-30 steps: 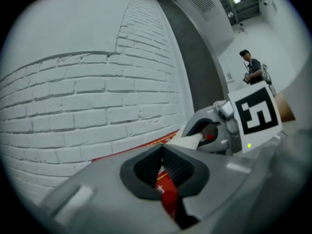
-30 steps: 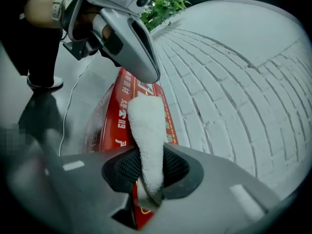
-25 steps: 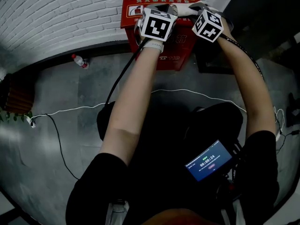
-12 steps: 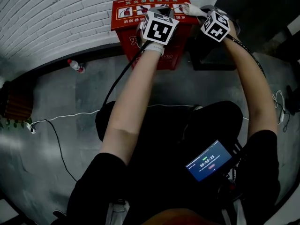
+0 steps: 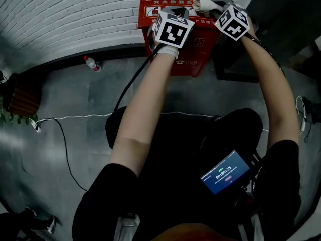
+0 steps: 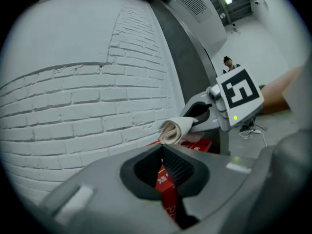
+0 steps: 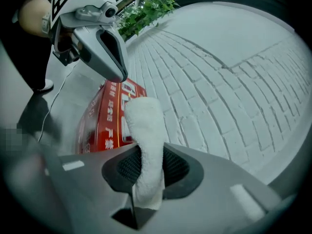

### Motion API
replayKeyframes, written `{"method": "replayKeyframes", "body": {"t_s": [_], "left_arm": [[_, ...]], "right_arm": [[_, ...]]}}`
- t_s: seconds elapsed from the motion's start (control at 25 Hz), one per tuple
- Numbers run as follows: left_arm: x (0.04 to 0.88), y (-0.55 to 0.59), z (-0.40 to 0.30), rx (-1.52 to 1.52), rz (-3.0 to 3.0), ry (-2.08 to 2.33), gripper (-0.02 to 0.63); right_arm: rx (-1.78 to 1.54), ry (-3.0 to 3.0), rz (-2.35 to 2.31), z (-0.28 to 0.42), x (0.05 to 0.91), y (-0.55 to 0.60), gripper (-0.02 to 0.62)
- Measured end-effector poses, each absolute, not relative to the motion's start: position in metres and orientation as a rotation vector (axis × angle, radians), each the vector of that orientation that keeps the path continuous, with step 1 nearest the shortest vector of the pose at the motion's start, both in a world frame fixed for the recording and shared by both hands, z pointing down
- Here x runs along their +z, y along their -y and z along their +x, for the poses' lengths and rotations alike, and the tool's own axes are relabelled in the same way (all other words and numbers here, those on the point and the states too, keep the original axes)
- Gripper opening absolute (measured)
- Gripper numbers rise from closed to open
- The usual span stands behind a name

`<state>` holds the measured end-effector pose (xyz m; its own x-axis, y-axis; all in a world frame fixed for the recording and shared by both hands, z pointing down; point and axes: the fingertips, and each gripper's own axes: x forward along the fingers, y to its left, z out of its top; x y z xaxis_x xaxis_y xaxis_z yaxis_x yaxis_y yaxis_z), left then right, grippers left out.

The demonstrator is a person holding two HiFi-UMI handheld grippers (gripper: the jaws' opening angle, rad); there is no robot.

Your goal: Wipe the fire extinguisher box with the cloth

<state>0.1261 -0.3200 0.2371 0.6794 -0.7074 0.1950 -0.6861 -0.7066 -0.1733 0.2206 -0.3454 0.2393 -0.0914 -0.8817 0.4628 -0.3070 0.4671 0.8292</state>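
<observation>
The red fire extinguisher box (image 5: 196, 39) stands against the white brick wall. My right gripper (image 5: 214, 7) is shut on a rolled white cloth (image 5: 202, 4), which is at the top right edge of the box. In the right gripper view the cloth (image 7: 145, 130) sticks out between the jaws above the box (image 7: 103, 123). My left gripper (image 5: 173, 13) hovers over the box's top, left of the cloth. Its jaws are closed with nothing between them (image 6: 163, 152). The left gripper view shows the right gripper (image 6: 222, 106) holding the cloth (image 6: 174, 128).
A white brick wall (image 5: 75, 14) rises behind the box. A dark frame (image 5: 235, 67) stands right of it. On the grey floor lie a plastic bottle (image 5: 92, 63) and a white cable (image 5: 95, 116). A plant (image 5: 9, 115) sits far left.
The right gripper has carried the cloth rightward along the box's top, from near the middle to the right end. The left gripper has stayed over the top.
</observation>
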Motion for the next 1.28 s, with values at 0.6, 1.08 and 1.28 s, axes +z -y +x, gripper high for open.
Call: {"method": "replayKeyframes", "body": {"t_s": [0.6, 1.08, 1.28], "left_arm": [[0.237, 0.334, -0.048, -0.336, -2.741, -1.516, -0.002], [0.269, 0.321, -0.017, -0.409, -2.847, -1.437, -0.002], [0.273, 0.312, 0.025, -0.4, -2.905, -1.342, -0.002]], "right_arm": [[-0.863, 1.811, 0.769, -0.004, 0.279, 0.36, 0.087], [-0.809, 1.763, 0.749, 0.02, 0.308, 0.341, 0.086], [-0.778, 1.74, 0.797, 0.063, 0.308, 0.331, 0.086]]}}
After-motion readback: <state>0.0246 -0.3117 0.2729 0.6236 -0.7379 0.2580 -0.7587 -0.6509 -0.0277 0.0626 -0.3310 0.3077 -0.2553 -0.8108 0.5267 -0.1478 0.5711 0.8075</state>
